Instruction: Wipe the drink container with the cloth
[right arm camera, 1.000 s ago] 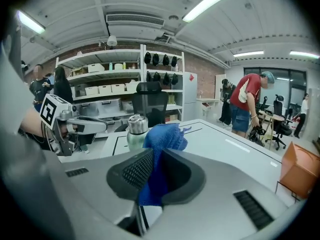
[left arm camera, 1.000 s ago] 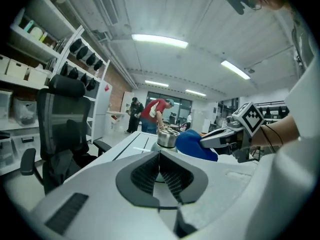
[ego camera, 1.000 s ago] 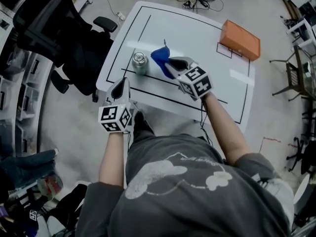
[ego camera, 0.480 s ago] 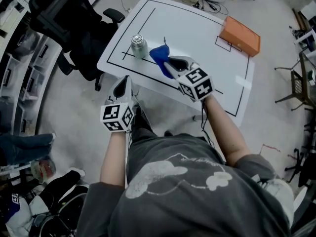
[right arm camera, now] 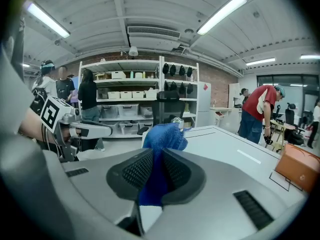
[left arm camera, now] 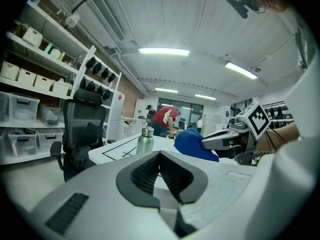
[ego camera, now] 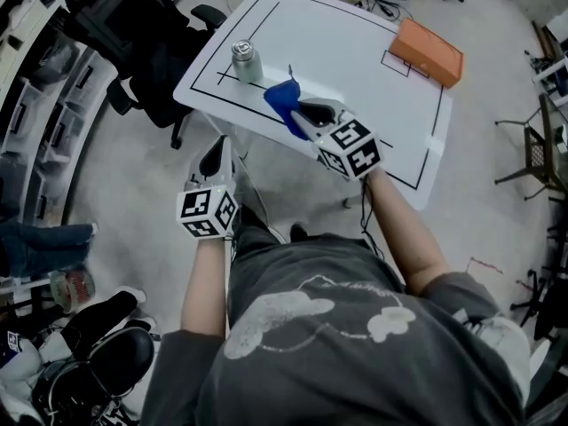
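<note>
The drink container [ego camera: 244, 60], a small steel bottle with a lid, stands upright near the left front corner of the white table [ego camera: 355, 51]. My right gripper [ego camera: 303, 115] is shut on a blue cloth [ego camera: 282, 101], which hangs over the table's front edge, to the right of the bottle and apart from it. In the right gripper view the cloth [right arm camera: 161, 140] bunches out between the jaws and hides most of the bottle [right arm camera: 177, 121]. My left gripper [ego camera: 217, 156] is shut and empty, over the floor short of the table. The left gripper view shows the bottle [left arm camera: 145, 140] ahead.
An orange box [ego camera: 427, 51] lies at the table's far right corner. A black office chair [ego camera: 133, 25] stands at the table's left side. Shelves with bins line the left wall. People stand at the far end of the room [left arm camera: 162, 120].
Both grippers have drawn back from the table together with the person; the table and bottle now lie farther off. The cloth stays in the right gripper.
</note>
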